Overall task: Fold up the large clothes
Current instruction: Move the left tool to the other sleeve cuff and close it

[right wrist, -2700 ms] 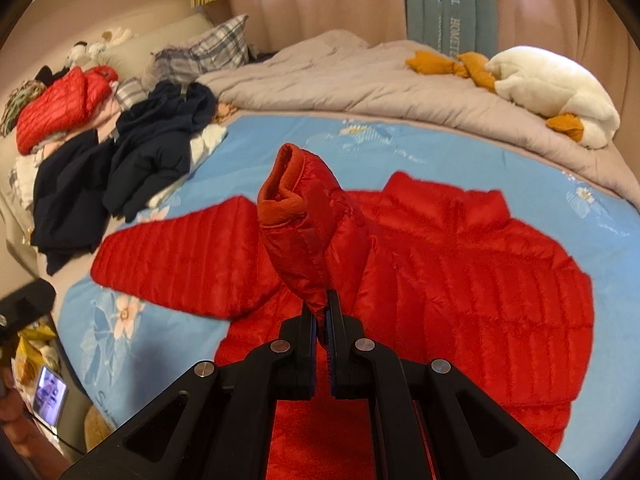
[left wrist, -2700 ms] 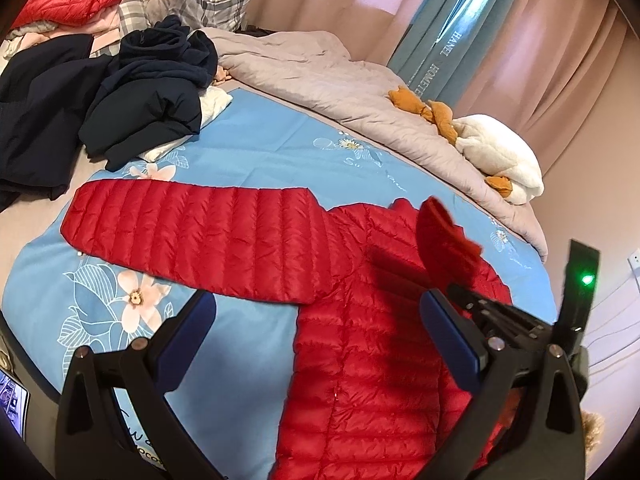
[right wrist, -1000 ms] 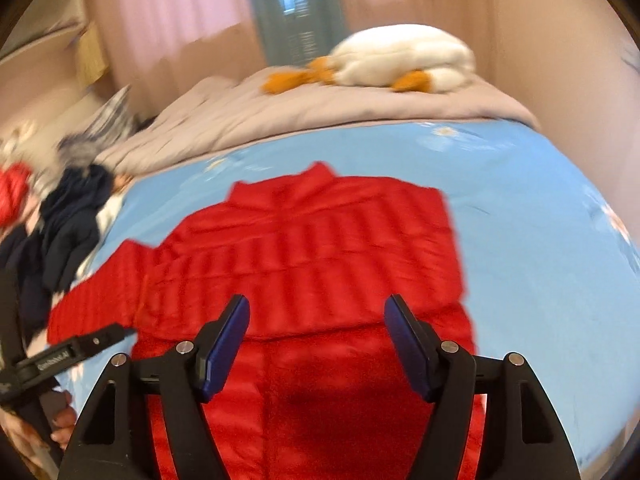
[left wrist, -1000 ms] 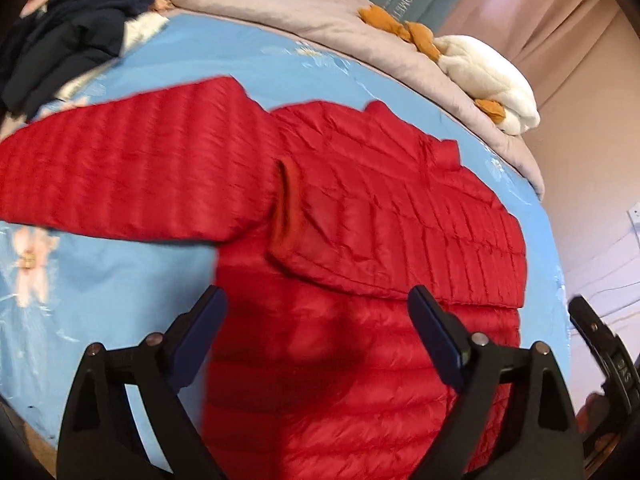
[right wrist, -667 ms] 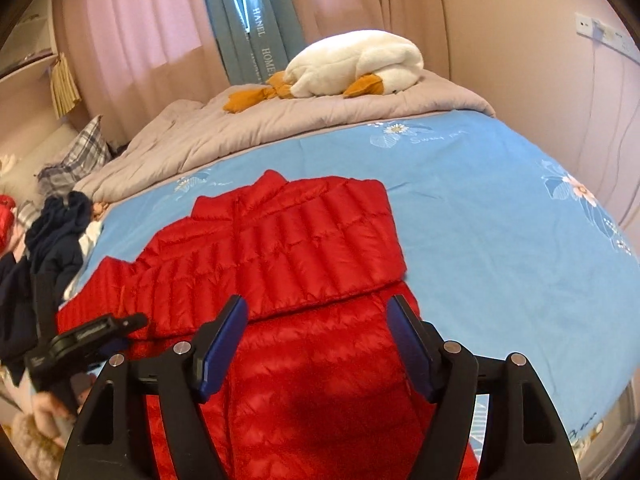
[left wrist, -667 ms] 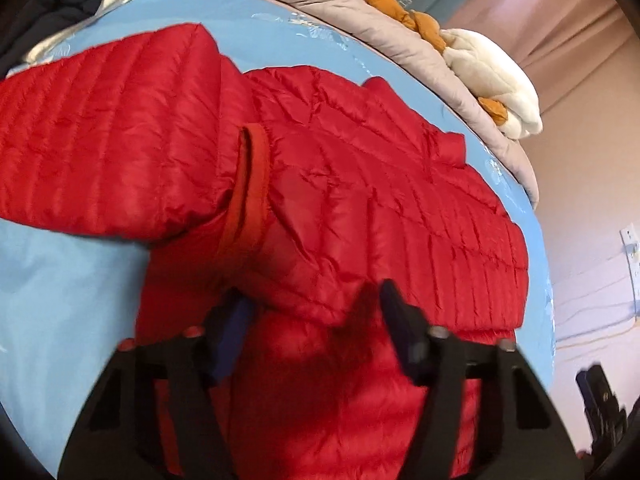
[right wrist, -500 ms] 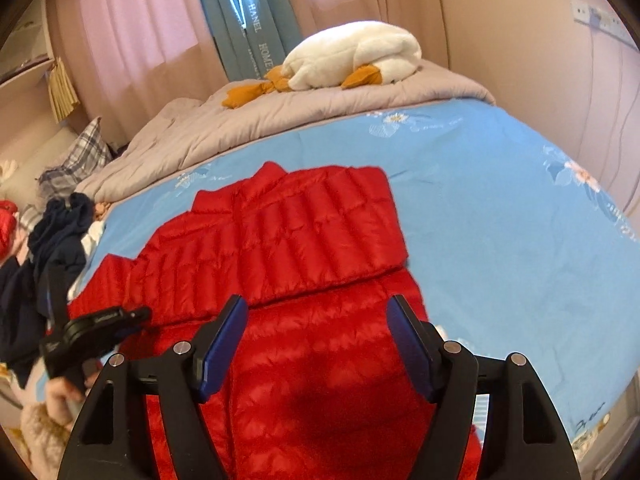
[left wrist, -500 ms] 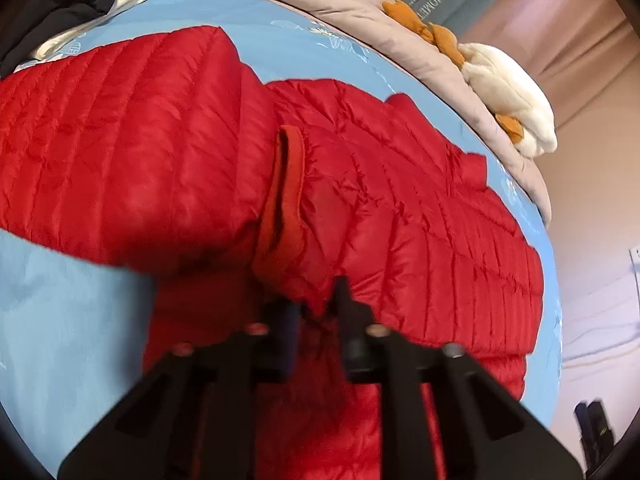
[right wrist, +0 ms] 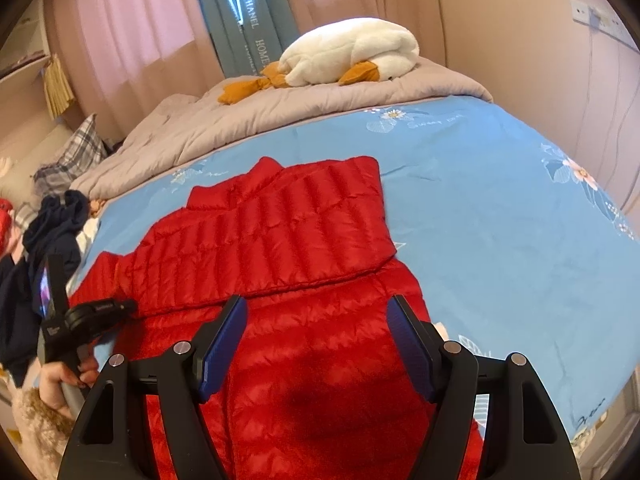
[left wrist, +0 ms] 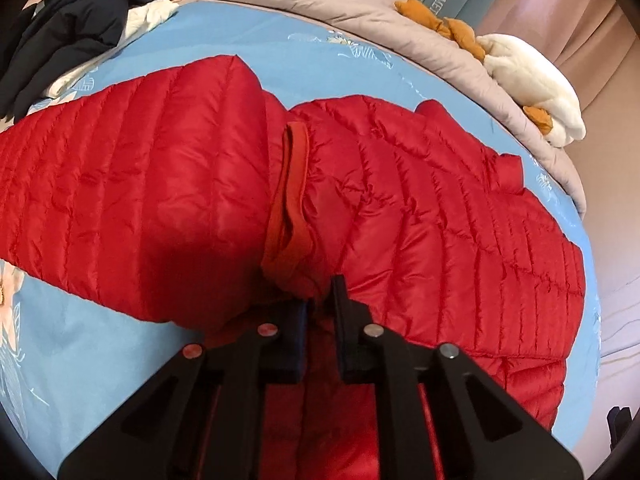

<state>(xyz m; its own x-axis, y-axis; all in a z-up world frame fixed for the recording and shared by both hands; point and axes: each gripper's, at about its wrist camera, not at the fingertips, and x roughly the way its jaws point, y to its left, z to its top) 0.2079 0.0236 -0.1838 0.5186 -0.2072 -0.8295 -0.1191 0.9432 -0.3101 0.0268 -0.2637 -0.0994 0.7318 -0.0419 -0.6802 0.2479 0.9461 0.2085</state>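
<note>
Your left gripper [left wrist: 320, 312] has just closed its jaws on the cuff end of the folded sleeve [left wrist: 292, 184] of the red down jacket [right wrist: 288, 240], which lies across the middle of the bed [right wrist: 500, 208]. Your right gripper [right wrist: 316, 344] hovers open over the jacket's hem, having let that sleeve go. The sleeve can now likely be repositioned.

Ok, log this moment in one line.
left gripper: just closed, pinching folded sleeve's cuff | right gripper: open over red jacket | other sleeve: unfolded
</note>
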